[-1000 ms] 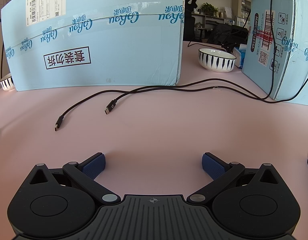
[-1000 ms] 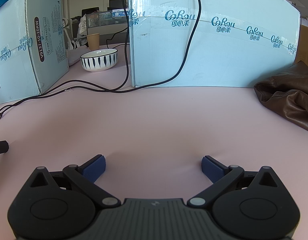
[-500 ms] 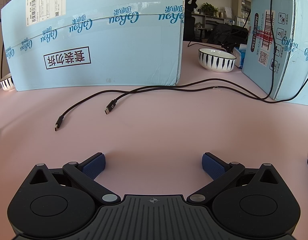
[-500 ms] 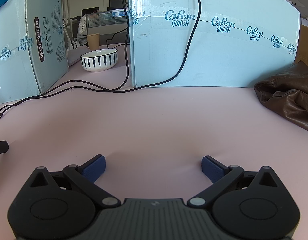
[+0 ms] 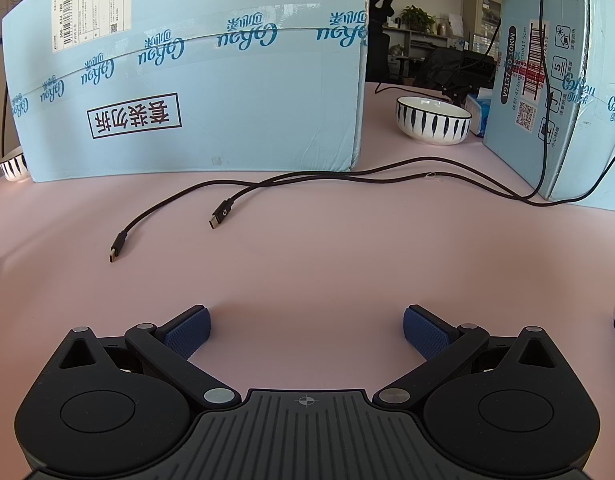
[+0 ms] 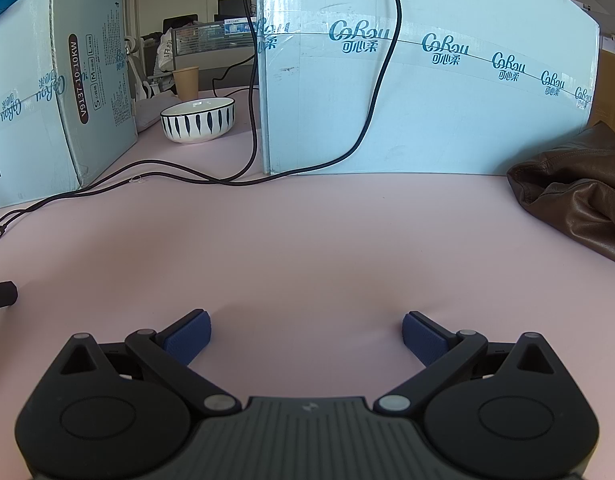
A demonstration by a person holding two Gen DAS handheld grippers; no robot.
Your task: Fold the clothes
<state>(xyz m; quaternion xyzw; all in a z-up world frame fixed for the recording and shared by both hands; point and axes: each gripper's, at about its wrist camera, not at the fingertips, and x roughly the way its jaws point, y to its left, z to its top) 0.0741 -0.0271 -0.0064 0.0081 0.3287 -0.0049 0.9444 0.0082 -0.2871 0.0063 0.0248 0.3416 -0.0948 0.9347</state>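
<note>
A pink table (image 6: 307,240) runs up to pale blue cartons (image 5: 195,80). The left gripper (image 5: 306,330) and right gripper (image 6: 305,334) sit low over it, jaws spread wide, gripping nothing. The brown leather jacket (image 6: 575,192) lies crumpled well to the right of the right gripper, against a carton.

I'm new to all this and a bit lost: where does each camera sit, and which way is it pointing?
Left wrist: on the left tongs, low over the pink table, facing two cable plugs; open blue pads show.
Right wrist: on the right tongs, facing a brown jacket; open pads show.
Shared: striped bowl, blue boxes.
</note>
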